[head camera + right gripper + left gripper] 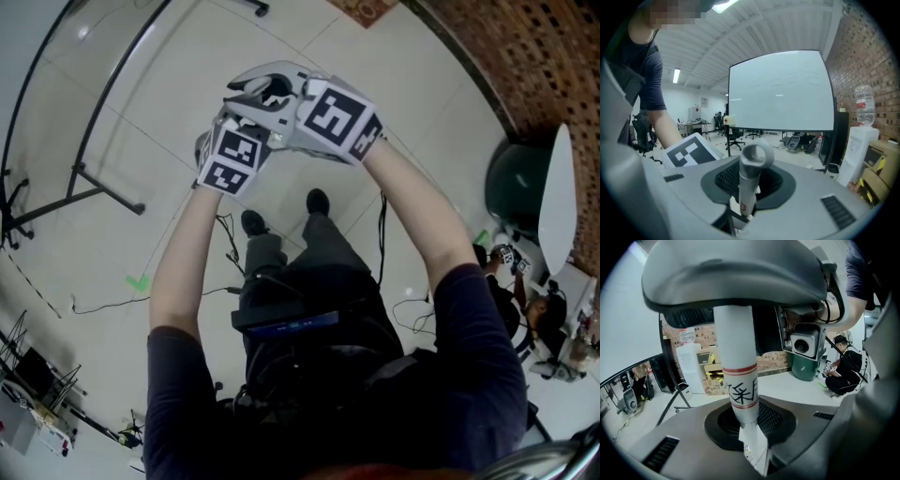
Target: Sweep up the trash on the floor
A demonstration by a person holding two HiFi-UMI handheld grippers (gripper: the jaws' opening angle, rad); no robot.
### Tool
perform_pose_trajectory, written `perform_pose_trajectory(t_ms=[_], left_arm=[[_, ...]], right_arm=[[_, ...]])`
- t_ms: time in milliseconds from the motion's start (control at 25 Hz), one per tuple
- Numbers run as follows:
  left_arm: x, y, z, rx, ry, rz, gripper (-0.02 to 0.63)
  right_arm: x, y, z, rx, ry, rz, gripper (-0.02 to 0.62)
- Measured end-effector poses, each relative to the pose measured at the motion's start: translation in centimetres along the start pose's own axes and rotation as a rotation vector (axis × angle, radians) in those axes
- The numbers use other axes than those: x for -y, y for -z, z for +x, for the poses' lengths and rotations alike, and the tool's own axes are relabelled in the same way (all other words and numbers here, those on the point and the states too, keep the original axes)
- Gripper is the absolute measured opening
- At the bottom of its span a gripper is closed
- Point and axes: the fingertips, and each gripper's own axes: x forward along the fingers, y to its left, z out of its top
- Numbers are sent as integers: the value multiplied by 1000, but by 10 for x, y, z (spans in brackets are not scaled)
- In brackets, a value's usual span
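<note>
White and red-banded, the broom handle (pixel 740 380) is clamped in the closed jaws of the left gripper (pixel 752 444), and what is judged to be its looped top end (pixel 757 157) is pinched by the right gripper (pixel 744 204), both held close together above the tiled floor (pixel 412 94). The broom is judged to be merely carried, with no stroke begun; next the brush end must be lowered to the floor and drawn toward the trash, none of which can be made out. The long axis is read as near upright, loop uppermost, the brush end hidden below the grippers

The white pole (pixel 736 343) carries red bands and black characters, the looped handle (pixel 749 180) is grey, the bin (pixel 805 368) dark green
</note>
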Motion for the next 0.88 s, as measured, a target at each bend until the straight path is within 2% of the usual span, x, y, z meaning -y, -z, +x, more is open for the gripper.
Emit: perform_pose_trajectory(t_ms=[120, 240, 400, 480, 680, 880], left_arm=[[0, -6, -25, 12, 12, -17, 44], [3, -13, -54, 23, 31, 5, 44], [1, -31, -109, 39, 34, 29, 44], [-6, -41, -134, 49, 17, 42, 46], [-27, -38, -187, 60, -59, 54, 46], [-53, -40, -238, 86, -158, 91, 46]], right_arm=[[-15, -19, 3, -19, -23, -31, 81], [-34, -41, 6, -25, -64, -60, 81], [-64, -92, 13, 49, -94, -61, 81], [-75, -118, 18, 87, -95, -79, 81], [-108, -155, 45, 94, -88, -153, 81], [-137, -195, 69, 138, -15, -221, 82]])
